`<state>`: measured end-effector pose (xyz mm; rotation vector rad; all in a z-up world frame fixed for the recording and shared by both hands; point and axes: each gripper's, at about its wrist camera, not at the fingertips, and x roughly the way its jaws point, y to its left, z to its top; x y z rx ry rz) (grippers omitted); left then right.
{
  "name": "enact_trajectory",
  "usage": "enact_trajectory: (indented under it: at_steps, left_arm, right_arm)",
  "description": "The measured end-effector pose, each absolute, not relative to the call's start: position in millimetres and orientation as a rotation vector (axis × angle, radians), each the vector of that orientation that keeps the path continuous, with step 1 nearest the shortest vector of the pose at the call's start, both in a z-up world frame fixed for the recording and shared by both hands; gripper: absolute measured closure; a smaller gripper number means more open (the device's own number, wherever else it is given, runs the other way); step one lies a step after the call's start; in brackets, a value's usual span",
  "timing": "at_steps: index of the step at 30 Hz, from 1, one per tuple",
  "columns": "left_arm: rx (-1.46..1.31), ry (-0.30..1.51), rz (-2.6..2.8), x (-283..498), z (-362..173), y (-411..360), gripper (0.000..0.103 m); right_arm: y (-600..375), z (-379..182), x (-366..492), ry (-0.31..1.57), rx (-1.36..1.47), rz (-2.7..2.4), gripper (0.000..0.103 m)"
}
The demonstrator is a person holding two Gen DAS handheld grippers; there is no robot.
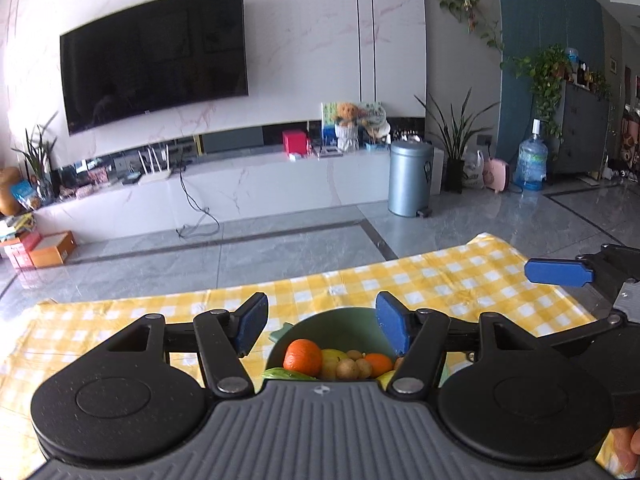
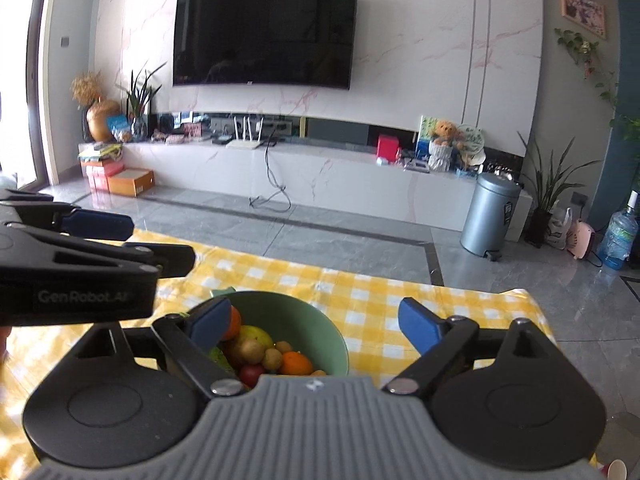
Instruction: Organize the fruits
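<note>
Checked tablecloth [image 2: 360, 300], left gripper [image 2: 132, 236] marked "GenRobot.AI"

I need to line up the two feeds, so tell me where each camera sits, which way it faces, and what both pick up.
Left wrist: rides the left gripper, looking forward over the green bowl of fruit toward the TV wall; its own open fingers show, with the right gripper's finger at the right edge.
Right wrist: rides the right gripper, facing the same wall with the bowl lower left; its open fingers show, the left gripper crossing at left.
Shared: bowl, yellow checked cloth, TV, grey bin.
</note>
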<state>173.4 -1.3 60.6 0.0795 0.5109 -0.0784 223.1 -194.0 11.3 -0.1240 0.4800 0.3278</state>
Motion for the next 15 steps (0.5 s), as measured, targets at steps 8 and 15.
enact_trajectory:
  at_steps: [8,15]
  left_arm:
    - [0.080,0.436,-0.049,111.3,72.1,-5.3,0.030]
    - [0.067,0.437,-0.005,72.8,54.0,0.3,0.028]
  right_arm:
    - [-214.4,30.0,149.8,0.407,-0.055,0.312,0.016]
    - [-220.1,22.5,91.3,0.379,0.009,0.311,0.015]
